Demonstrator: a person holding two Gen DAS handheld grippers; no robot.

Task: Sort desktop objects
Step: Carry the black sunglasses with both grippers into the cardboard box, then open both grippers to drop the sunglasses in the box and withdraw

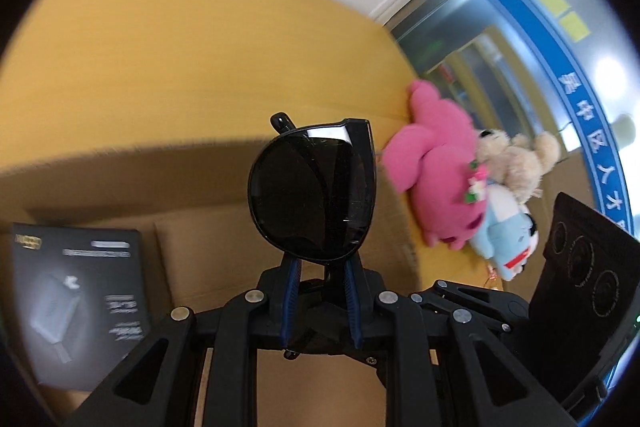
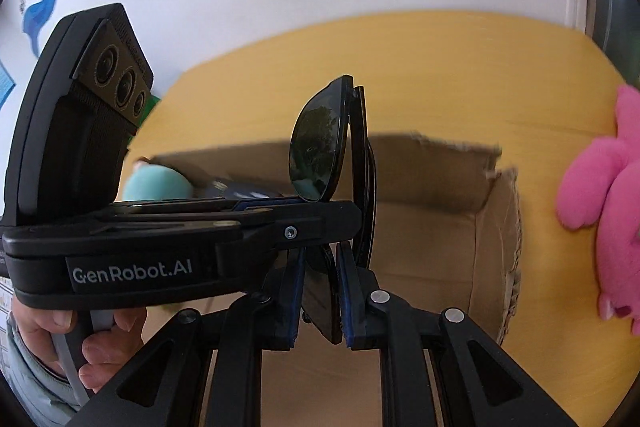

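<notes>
Both tools clamp the folded sunglasses: the left tool pinches their lower edge, and the right tool grips the lower lens from beneath. A cardboard box sits below on the tabletop, a pink plush to its right.

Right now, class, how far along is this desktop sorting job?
Done: a dark product box and a teal plush already lie in the cardboard box. In hand: folded sunglasses, clamped by both grippers above it. Left: the pink plush and neighbouring toys still on the table.
</notes>
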